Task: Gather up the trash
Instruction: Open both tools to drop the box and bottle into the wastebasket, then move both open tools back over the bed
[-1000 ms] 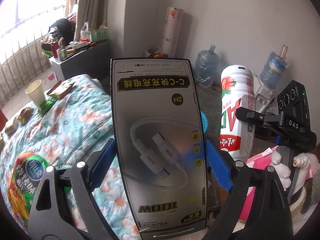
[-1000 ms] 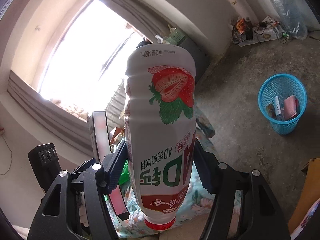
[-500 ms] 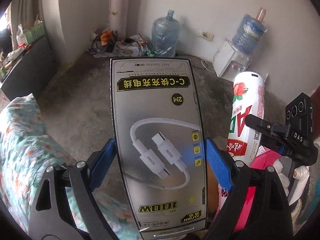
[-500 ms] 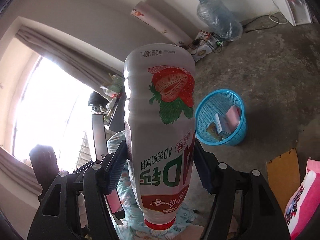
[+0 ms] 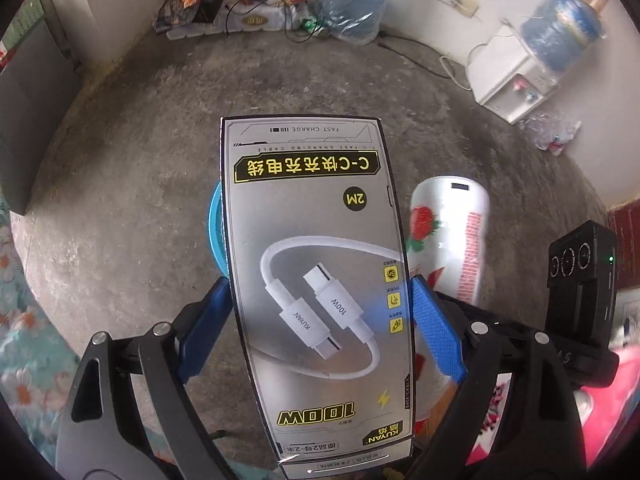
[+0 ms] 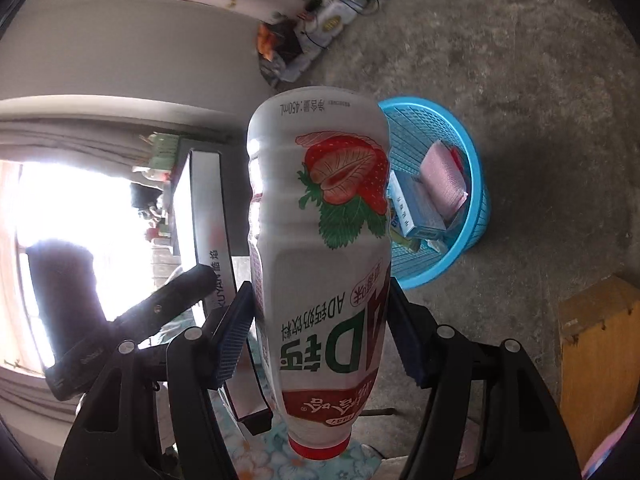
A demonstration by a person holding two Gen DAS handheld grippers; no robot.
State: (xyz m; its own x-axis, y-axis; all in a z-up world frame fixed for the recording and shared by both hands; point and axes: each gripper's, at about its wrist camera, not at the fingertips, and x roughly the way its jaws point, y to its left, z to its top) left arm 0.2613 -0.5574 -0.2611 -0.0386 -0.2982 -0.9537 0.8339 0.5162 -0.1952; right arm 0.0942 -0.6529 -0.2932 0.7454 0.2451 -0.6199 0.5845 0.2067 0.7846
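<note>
Tools both loaded: left tool [image 5: 320, 320] pinched on cable box [image 5: 316, 280], right tool [image 6: 320, 332] clamped on strawberry drink bottle [image 6: 320, 240], cap down. Held above blue basket [image 6: 452, 264] on floor [image 6: 520, 80], likely for dropping in.

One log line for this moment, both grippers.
left gripper: shut on cable box | right gripper: shut on strawberry bottle | blue basket: on floor
</note>
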